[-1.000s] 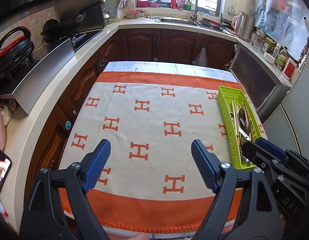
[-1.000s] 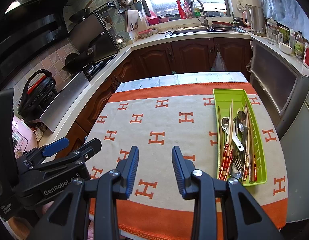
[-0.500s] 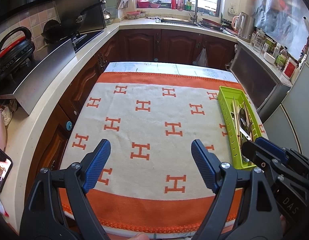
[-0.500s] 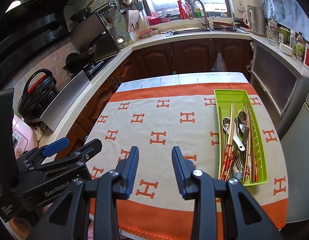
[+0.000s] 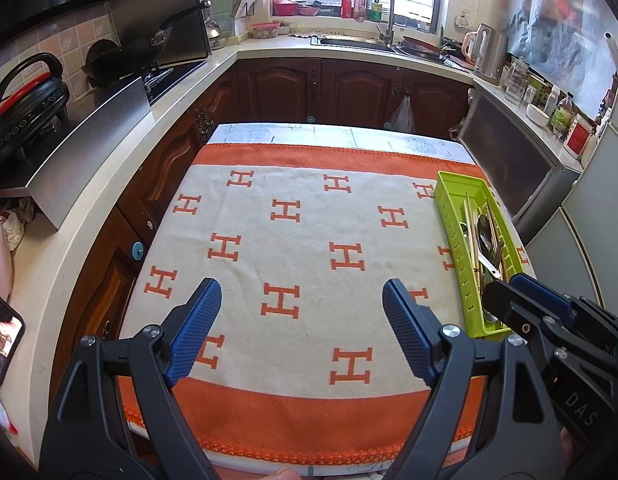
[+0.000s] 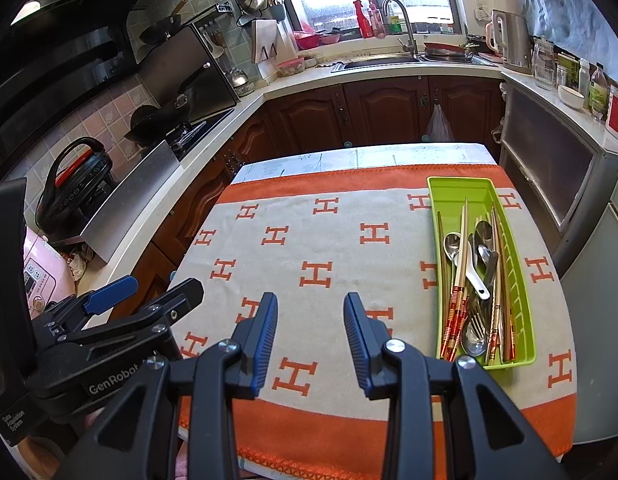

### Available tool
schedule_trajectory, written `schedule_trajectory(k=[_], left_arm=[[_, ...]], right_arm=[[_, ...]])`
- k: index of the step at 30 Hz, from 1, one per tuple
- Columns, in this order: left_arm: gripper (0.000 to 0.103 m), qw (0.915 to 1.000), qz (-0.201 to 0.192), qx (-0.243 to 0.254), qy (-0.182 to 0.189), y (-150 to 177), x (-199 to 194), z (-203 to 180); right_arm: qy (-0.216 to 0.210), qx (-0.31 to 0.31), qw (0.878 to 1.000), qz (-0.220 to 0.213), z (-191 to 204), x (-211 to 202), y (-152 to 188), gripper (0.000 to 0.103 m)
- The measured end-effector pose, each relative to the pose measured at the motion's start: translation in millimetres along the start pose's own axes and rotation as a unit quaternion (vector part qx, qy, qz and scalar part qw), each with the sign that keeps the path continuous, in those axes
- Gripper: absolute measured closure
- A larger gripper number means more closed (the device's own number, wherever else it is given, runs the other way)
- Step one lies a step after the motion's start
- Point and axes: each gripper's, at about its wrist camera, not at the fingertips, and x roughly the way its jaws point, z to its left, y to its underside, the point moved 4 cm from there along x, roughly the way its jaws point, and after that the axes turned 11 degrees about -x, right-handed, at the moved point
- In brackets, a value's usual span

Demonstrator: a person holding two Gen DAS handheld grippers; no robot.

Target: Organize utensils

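Hovering over the near edge of the table, both claws are hardly moving since a second ago, so the job is looking just the same. The left claw is staying wide open and holding nothing. The right claw is open a little less and empty too. The spoons and chopsticks are all lying mixed in the green tray, off to the right of both claws and well apart from them.

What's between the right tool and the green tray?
Nothing but bare patterned cloth separates the right tool from the green tray, clearest in the right wrist view.
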Motion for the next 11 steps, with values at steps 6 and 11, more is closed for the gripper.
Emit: schedule_trajectory(k=[6, 11], left_arm=[[0.022, 1.0, 0.003, 0.004, 0.004, 1.6, -2.2, 1.0], [0.022, 0.9999, 0.006, 0.002, 0.009, 2.5, -0.3, 3.8]], right_arm=[[0.001, 0.0, 1.0, 0.002, 1.4, 1.5, 1.0, 0.069], [0.002, 0.0, 1.0, 0.003, 2.2, 2.7, 2.2, 0.069]])
